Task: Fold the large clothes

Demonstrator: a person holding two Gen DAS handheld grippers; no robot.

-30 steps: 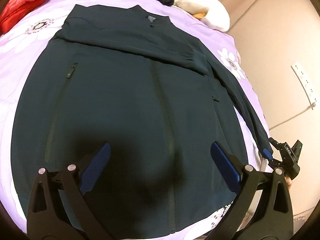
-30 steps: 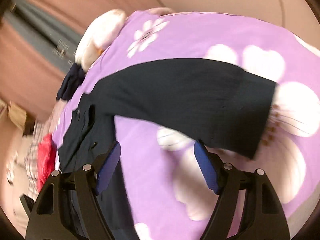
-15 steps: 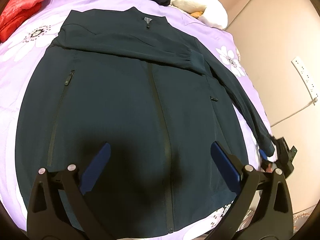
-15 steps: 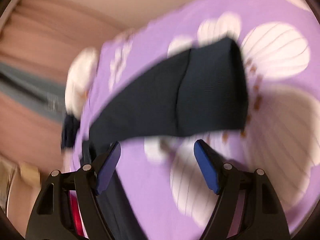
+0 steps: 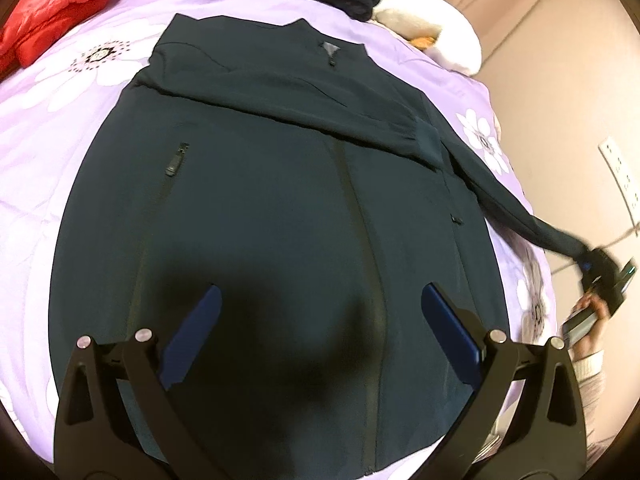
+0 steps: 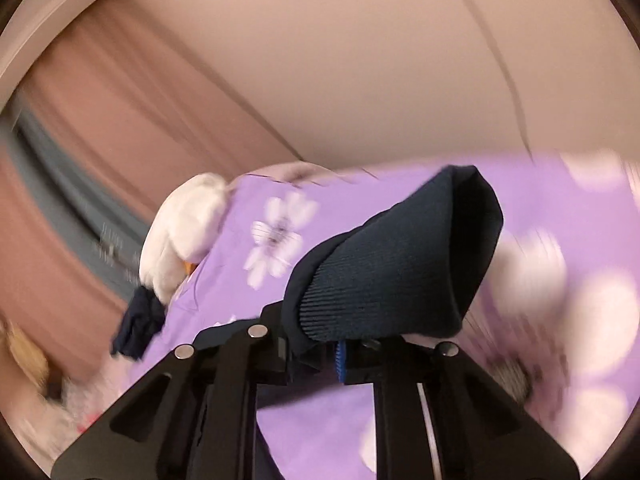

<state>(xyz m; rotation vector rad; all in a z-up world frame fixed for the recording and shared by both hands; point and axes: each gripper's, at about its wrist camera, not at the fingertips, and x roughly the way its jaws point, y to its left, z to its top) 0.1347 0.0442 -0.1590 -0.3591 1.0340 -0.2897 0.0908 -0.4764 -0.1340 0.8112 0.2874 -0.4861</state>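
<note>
Here, in the left wrist view, the left gripper (image 5: 318, 328) hovers wide apart, holding nothing, over the dark jacket (image 5: 260, 208) spread flat ahead on the purple bedspread (image 5: 60, 128). In the right wrist view, the right gripper (image 6: 338, 354) is clamped on the sleeve cuff (image 6: 396, 264), lifted just ahead of it.

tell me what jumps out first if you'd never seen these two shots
A big dark jacket lies flat across a purple flowered bedspread, one sleeve already folded over its chest. The other sleeve stretches off to the right, its ribbed cuff clamped in the right tongs and lifted off the bed. The left tongs hang open above the jacket's hem, and a red puffy garment sits at the far left corner.
</note>
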